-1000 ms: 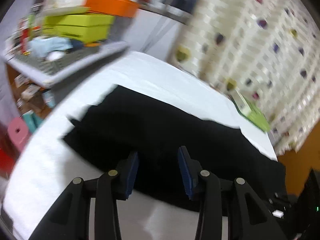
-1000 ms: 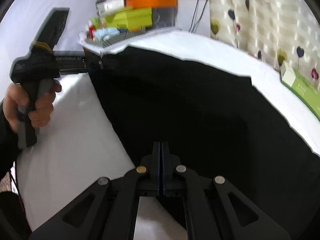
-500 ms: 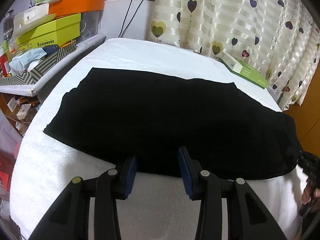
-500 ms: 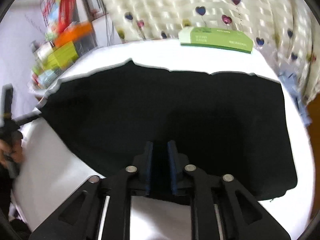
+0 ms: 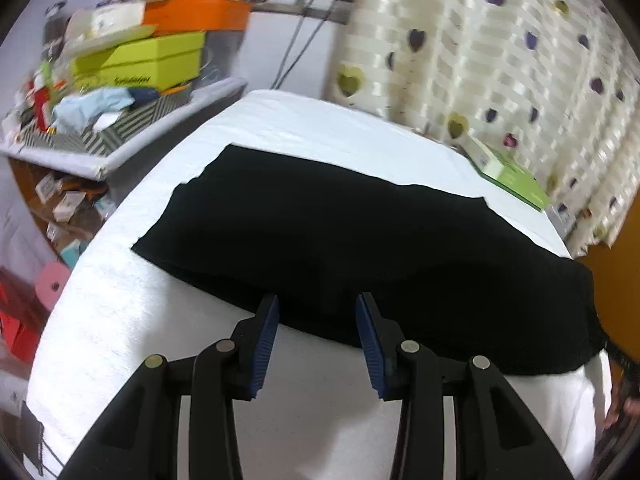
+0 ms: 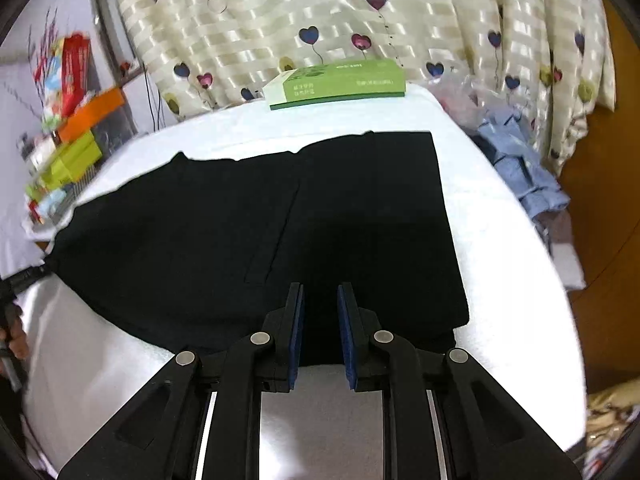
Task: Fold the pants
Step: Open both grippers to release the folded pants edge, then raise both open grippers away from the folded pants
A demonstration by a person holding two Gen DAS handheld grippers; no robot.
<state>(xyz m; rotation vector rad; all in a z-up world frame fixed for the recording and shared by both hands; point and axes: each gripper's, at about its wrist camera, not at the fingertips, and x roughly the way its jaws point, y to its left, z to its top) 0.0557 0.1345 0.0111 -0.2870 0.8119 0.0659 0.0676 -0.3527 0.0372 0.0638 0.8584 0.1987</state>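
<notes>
The pants [image 5: 360,248] lie flat on the white cloth [image 5: 160,340]. Left gripper [image 5: 318,308] hangs at their near edge, jaws wide apart and empty. Right gripper [image 6: 320,296] sits over their near edge, jaws just opened a little, gripping nothing. A green box [image 6: 340,82] lies beyond the pants.

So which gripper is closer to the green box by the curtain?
Probably right. The right gripper hovers at the pants' near edge, facing the green box straight across the table. The left gripper sits further along that edge, the box far off diagonally.
</notes>
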